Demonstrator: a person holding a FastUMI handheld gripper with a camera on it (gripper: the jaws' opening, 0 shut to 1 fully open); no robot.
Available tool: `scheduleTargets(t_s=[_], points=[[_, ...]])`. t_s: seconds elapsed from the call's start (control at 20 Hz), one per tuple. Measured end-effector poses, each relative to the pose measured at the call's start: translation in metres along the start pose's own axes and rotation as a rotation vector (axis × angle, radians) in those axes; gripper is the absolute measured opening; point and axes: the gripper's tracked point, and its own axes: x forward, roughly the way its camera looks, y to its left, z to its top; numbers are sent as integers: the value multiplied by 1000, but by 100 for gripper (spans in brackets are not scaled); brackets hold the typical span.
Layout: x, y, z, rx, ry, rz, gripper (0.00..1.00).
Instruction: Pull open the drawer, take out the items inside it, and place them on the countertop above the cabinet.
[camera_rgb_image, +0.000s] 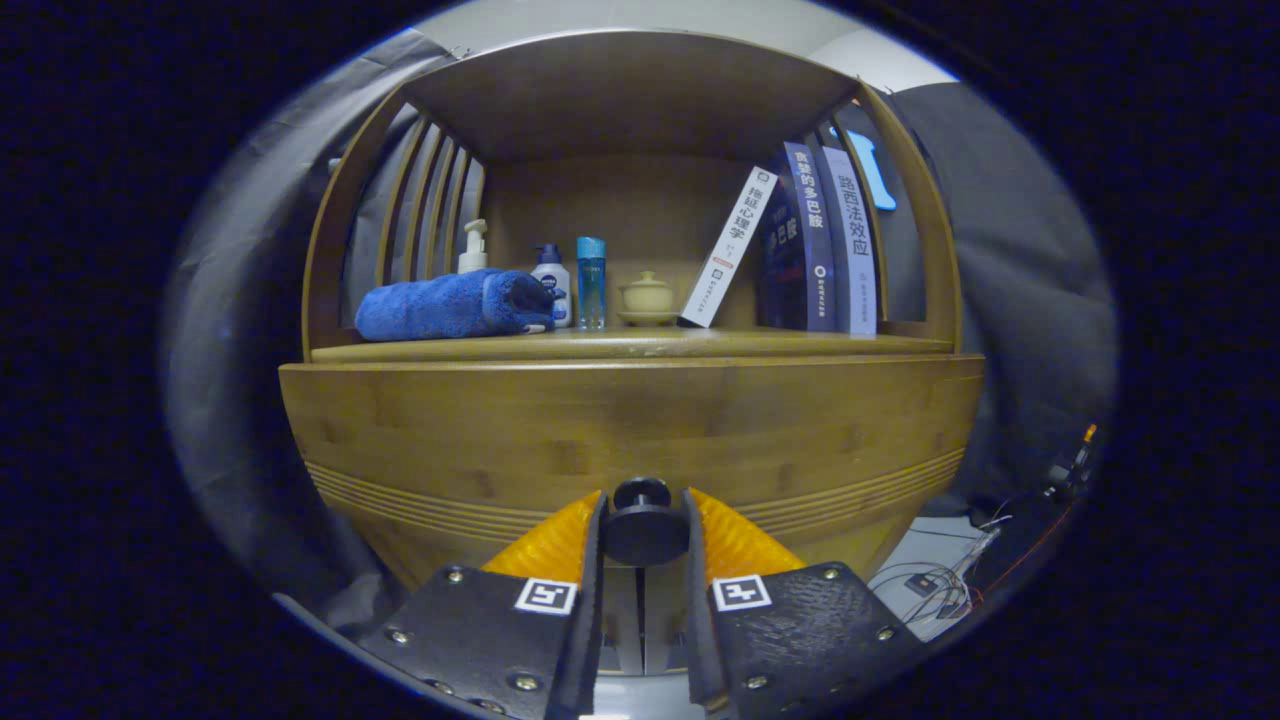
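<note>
Gripper view: the gripper (643, 535) faces a bamboo cabinet (630, 420) head on, low against its drawer front (630, 455).
Fingers: narrowed around the dark round knob (642, 528), one on each side and touching it; this looks like a pinch for pulling.
Knob: sits between the fingers, its smaller front cap (642, 492) just above them; the centred hold likely keeps the pull straight.
Drawer: appears closed, front flush with the cabinet; its contents are hidden, so the items to fetch cannot be told.
Countertop (630, 345): beyond and above the fingers; bare wood along its front edge could take the items.
Towel (450, 305): blue, rolled, lying beyond the fingers toward the left.
Bottles: a pump bottle (473, 248), a white bottle with a blue cap (551, 285) and a clear blue bottle (591, 283) stand upright behind and beside the towel; brand marks too small to make out.
Lidded cup (647, 298): pale, straight beyond the fingers.
Books (815, 240): beyond, to the right; one white book (728, 248) leans against the upright dark ones for support.
Writing: spines carry Chinese characters.
</note>
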Motion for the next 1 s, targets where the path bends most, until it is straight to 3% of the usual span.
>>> scheduleTargets(t_s=[0.65, 1.0], points=[[-109, -10, -22, 33, 50, 17, 35], [-138, -6, -26, 52, 72, 36, 35]])
